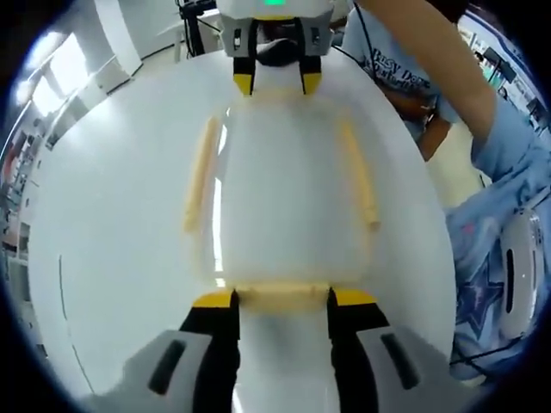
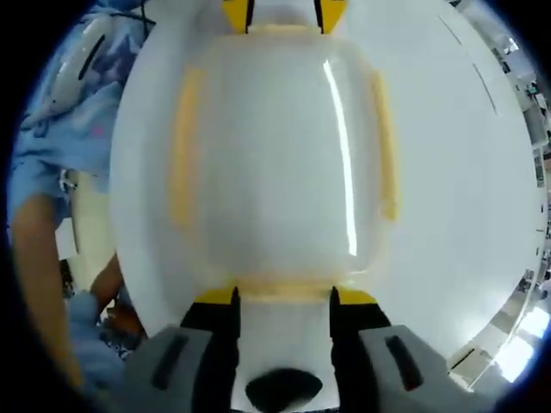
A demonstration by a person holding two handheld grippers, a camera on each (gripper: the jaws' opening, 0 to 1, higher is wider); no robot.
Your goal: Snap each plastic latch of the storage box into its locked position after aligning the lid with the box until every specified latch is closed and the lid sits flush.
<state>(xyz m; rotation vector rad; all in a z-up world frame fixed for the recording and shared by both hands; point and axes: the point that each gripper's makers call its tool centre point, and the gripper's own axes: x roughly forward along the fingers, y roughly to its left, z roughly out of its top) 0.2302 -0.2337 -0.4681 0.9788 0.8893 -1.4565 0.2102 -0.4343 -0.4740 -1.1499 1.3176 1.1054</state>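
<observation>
A translucent white storage box with its lid (image 1: 280, 198) on lies on a white table (image 1: 112, 241). Pale yellow latches run along its two long sides (image 1: 200, 172) (image 1: 360, 172). One more yellow latch (image 1: 281, 295) sits at the near end, between the yellow tips of my open left gripper (image 1: 284, 298). My right gripper (image 1: 276, 83) stands open at the box's far end. In the right gripper view the lid (image 2: 275, 163) shows side latches (image 2: 185, 155) (image 2: 385, 146). There my open right gripper (image 2: 284, 297) flanks its end latch (image 2: 284, 286), and the left gripper (image 2: 280, 13) stands opposite.
A person in a light blue top (image 1: 516, 155) stands close beside the table, with a bare arm (image 1: 430, 52) reaching over it. The same sleeve (image 2: 52, 129) and arm appear in the right gripper view. The table edge (image 2: 482, 344) curves past on the other side.
</observation>
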